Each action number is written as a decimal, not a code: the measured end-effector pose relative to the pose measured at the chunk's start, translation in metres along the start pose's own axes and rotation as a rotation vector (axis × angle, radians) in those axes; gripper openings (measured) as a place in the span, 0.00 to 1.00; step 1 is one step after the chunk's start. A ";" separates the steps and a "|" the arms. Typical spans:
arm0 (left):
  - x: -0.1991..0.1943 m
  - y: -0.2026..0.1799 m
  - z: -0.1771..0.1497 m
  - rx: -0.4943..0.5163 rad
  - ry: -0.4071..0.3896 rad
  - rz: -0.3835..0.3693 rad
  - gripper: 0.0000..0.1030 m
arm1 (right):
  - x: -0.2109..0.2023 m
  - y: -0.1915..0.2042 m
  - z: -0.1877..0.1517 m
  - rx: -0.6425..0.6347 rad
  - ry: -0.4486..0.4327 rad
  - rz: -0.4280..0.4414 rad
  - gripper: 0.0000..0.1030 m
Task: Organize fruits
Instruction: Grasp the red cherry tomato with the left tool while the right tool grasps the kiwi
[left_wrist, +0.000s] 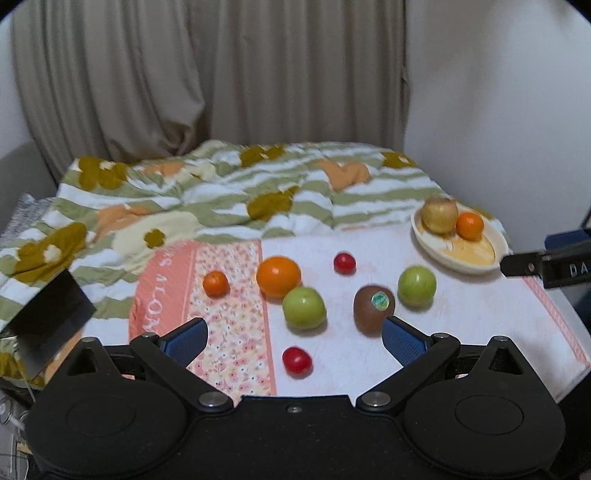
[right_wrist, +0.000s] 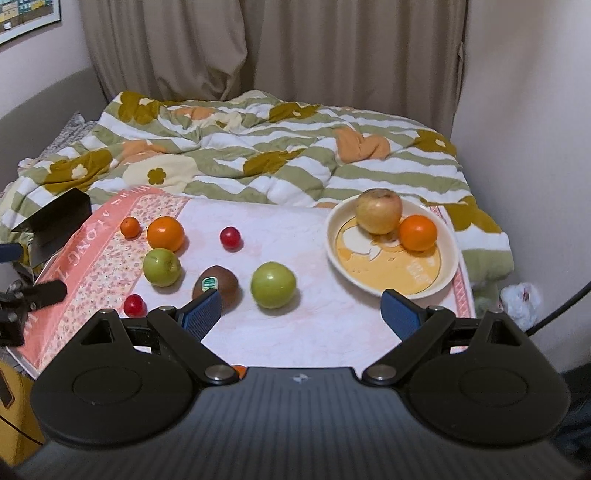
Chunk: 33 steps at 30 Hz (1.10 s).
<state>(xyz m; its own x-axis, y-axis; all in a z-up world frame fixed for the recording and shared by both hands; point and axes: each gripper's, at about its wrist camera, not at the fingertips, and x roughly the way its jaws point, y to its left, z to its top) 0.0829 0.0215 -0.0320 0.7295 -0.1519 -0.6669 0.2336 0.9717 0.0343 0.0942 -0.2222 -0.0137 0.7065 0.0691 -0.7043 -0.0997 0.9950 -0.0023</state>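
A cream plate (right_wrist: 343, 254) at the right of the table holds a yellow apple (right_wrist: 378, 211) and an orange (right_wrist: 418, 232). Loose on the cloth lie a large orange (left_wrist: 278, 276), a small orange (left_wrist: 216, 284), two green apples (left_wrist: 304, 307) (left_wrist: 416, 285), a brown kiwi with a sticker (left_wrist: 373, 308) and two red fruits (left_wrist: 344, 263) (left_wrist: 296, 361). My left gripper (left_wrist: 295, 338) is open and empty, just before the near red fruit. My right gripper (right_wrist: 301, 314) is open and empty, before the right green apple (right_wrist: 273, 284) and the plate.
The pink floral cloth (right_wrist: 310, 332) covers the table. A striped flowered duvet (right_wrist: 258, 147) lies behind it, with curtains beyond. A dark box (left_wrist: 48, 314) sits at the left edge. A white bag (right_wrist: 521, 299) lies right of the table.
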 end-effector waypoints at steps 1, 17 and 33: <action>0.006 0.006 -0.002 0.005 0.016 -0.018 0.99 | 0.004 0.004 0.000 0.006 0.004 -0.003 1.00; 0.092 0.046 -0.026 0.111 0.162 -0.187 0.78 | 0.090 0.070 -0.005 0.160 0.111 -0.039 1.00; 0.131 0.027 -0.033 0.169 0.207 -0.257 0.54 | 0.142 0.090 -0.006 0.141 0.182 -0.010 0.96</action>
<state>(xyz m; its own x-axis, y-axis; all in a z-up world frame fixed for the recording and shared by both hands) 0.1634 0.0338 -0.1430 0.4916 -0.3309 -0.8055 0.5079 0.8603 -0.0435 0.1807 -0.1228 -0.1181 0.5679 0.0578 -0.8211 0.0146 0.9967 0.0802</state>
